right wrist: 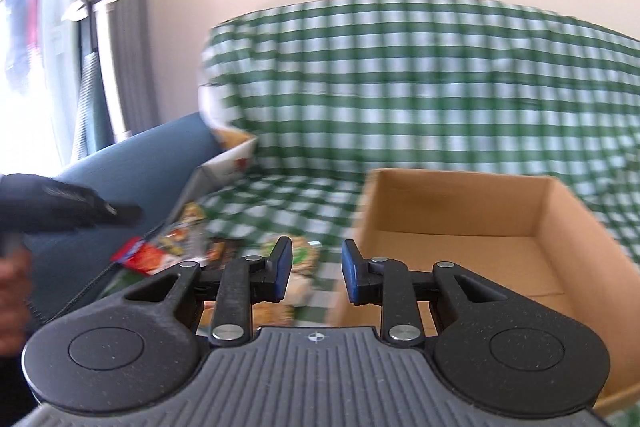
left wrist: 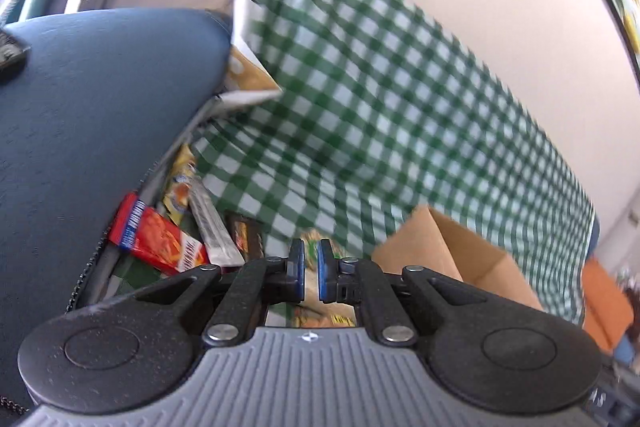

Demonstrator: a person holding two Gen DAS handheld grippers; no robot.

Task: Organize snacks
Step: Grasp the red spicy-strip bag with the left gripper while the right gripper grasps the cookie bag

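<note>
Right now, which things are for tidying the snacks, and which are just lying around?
For the job: red snack packet, yellow snack packet, dark snack bar, cardboard box.

Just lying around: checked cloth, blue cushion.

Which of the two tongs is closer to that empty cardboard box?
Right. The right tongs hover at the cardboard box, just off its left wall. The left tongs sit further left, over the snack pile.
</note>
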